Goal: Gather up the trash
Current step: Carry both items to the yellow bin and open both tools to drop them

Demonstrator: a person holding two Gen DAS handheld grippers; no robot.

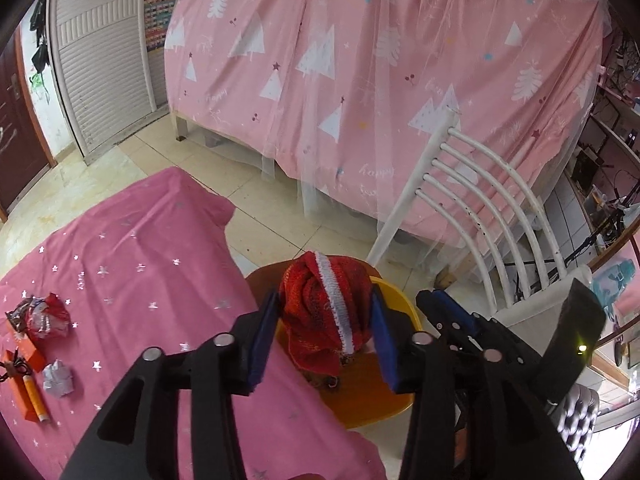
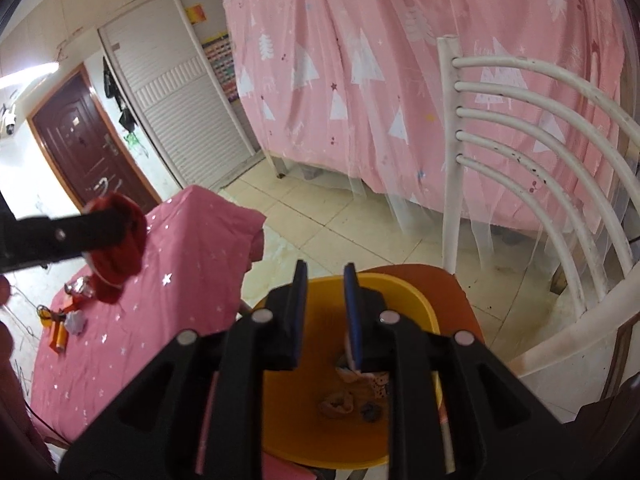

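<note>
The red knitted cloth point(image 1: 320, 308) with a white stripe sits between the blue pads of my left tool point(image 1: 324, 336), above the yellow bin point(image 1: 396, 304) on the chair seat; I cannot tell whether the pads still press it. My right tool point(image 2: 326, 304), jaws slightly parted and grasping nothing, hovers over that bin. Crumpled wrappers point(image 1: 40, 320) lie on the pink desk point(image 1: 140, 248).

Red knit cloth point(image 1: 320, 312) w/ white stripe, bunched, above yellow bin point(image 2: 408, 300); crumpled wrappers point(image 1: 42, 318) on pink tbl.
</note>
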